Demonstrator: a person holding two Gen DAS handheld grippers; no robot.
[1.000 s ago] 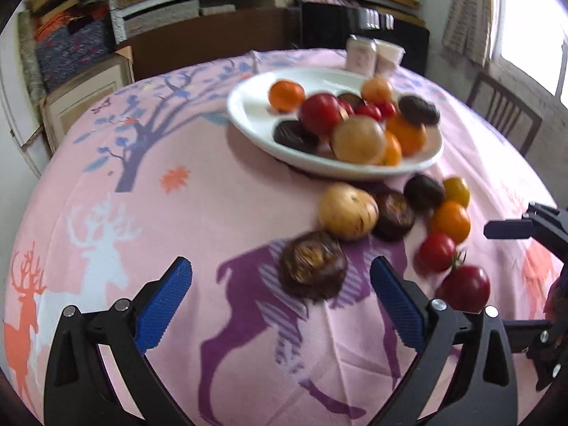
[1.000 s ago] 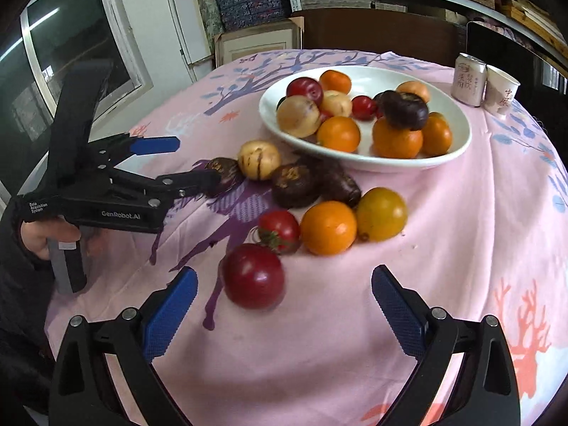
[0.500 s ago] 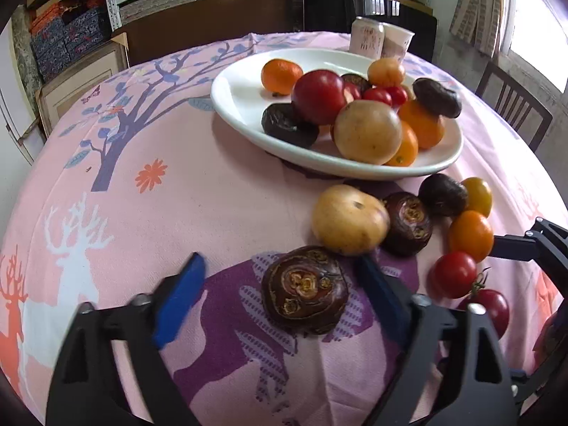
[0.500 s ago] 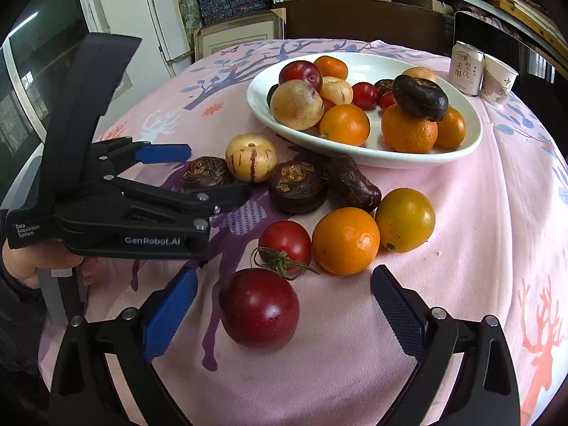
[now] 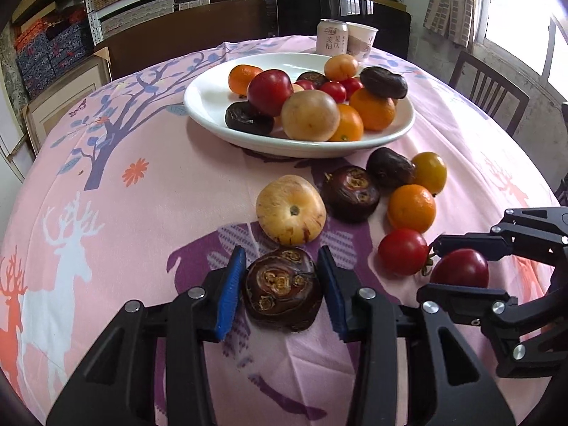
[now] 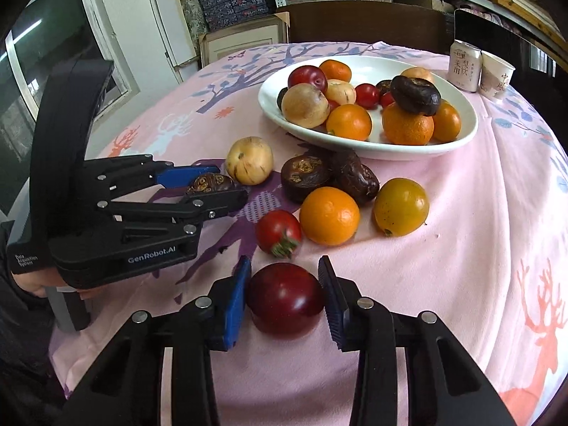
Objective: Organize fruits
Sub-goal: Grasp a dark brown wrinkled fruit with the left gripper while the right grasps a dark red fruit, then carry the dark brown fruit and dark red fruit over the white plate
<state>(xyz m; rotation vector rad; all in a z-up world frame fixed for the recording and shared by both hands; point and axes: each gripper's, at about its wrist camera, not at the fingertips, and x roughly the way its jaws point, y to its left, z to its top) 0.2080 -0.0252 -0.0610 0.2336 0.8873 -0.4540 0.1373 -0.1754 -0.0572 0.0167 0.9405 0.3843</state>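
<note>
My left gripper [image 5: 282, 289] is shut on a dark brown wrinkled fruit [image 5: 282, 294] that rests on the pink tablecloth; it also shows in the right wrist view [image 6: 209, 183]. My right gripper [image 6: 285, 298] is shut on a dark red plum [image 6: 285, 300], seen from the left wrist too [image 5: 459, 269]. A white bowl [image 5: 213, 103] piled with fruit stands behind. Loose fruit lies between: a pale yellow fruit [image 5: 290, 209], a second brown fruit [image 5: 349, 193], a red tomato [image 5: 403, 251], an orange [image 5: 411, 207] and a yellow tomato [image 5: 429, 172].
A drink can [image 5: 331, 39] and a paper cup [image 5: 362, 41] stand behind the bowl. A dark oblong fruit [image 5: 388, 167] lies by the bowl. A wooden chair [image 5: 488, 92] is at the table's right. Shelves with boxes line the back wall.
Both grippers moved forward and closed. The left jaws closed around the dark brown fruit, the right jaws around the dark red plum.
</note>
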